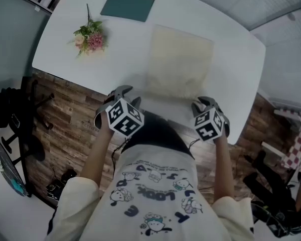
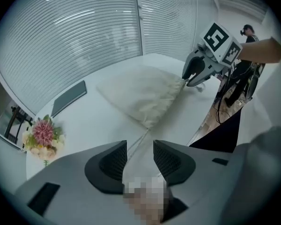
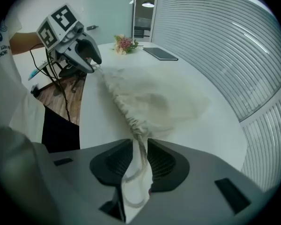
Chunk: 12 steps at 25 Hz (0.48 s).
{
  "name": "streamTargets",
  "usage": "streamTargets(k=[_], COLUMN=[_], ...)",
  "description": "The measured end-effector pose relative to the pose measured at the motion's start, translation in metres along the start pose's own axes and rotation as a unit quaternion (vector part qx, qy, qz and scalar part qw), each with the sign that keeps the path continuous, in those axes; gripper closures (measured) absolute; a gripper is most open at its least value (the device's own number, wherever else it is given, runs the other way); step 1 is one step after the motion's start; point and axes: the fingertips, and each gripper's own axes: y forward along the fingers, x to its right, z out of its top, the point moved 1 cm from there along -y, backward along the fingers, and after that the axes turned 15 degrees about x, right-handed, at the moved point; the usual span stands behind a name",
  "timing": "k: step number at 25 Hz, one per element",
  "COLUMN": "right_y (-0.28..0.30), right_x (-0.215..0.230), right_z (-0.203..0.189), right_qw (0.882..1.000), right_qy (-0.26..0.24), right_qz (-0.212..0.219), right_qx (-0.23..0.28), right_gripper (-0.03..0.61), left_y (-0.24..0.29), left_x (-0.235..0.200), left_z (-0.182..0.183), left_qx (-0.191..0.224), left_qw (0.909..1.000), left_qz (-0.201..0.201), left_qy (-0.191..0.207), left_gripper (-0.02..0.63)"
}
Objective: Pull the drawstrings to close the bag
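A cream drawstring bag (image 1: pixel 178 62) lies flat on the white table (image 1: pixel 241 74), with its gathered mouth toward the near edge. My left gripper (image 2: pixel 139 159) is open at the mouth's left corner. A thin drawstring (image 2: pixel 143 139) runs loose between its pads, with table showing on both sides. My right gripper (image 3: pixel 139 159) is at the right corner, its jaws narrower but apart. A looped drawstring (image 3: pixel 139 149) hangs between them from the puckered bag mouth (image 3: pixel 131 121). In the head view the left gripper (image 1: pixel 126 95) and right gripper (image 1: pixel 203 103) both point steeply down at the table's near edge.
A small bunch of flowers (image 1: pixel 90 38) lies at the table's far left and a dark green pad (image 1: pixel 128 6) at the far edge. An office chair (image 1: pixel 20 124) stands on the wooden floor to the left. The table edge is right below the grippers.
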Motion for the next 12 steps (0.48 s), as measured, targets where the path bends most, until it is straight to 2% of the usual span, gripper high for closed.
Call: streamTargets(k=[5,9,12], right_y=[0.002,0.005,0.003], right_x=[-0.005,-0.003,-0.003], right_z=[-0.005,-0.007,-0.005], right_qw=[1.000,1.000,1.000], right_qy=[-0.022,-0.017,0.011], right_qz=[0.015,0.003,0.007], right_qx=[-0.016,-0.016,-0.010], right_gripper=[0.499,0.545,0.557], left_y=[0.011,0.018,0.022], left_x=[0.013,0.015,0.014], left_z=[0.014,0.012,0.009], left_qx=[0.009,0.010,0.002], left_qw=[0.9996,0.9994,0.9989], left_qz=[-0.017,-0.024,-0.032], left_qy=[0.019,0.025,0.035], left_gripper=[0.403,0.403,0.403])
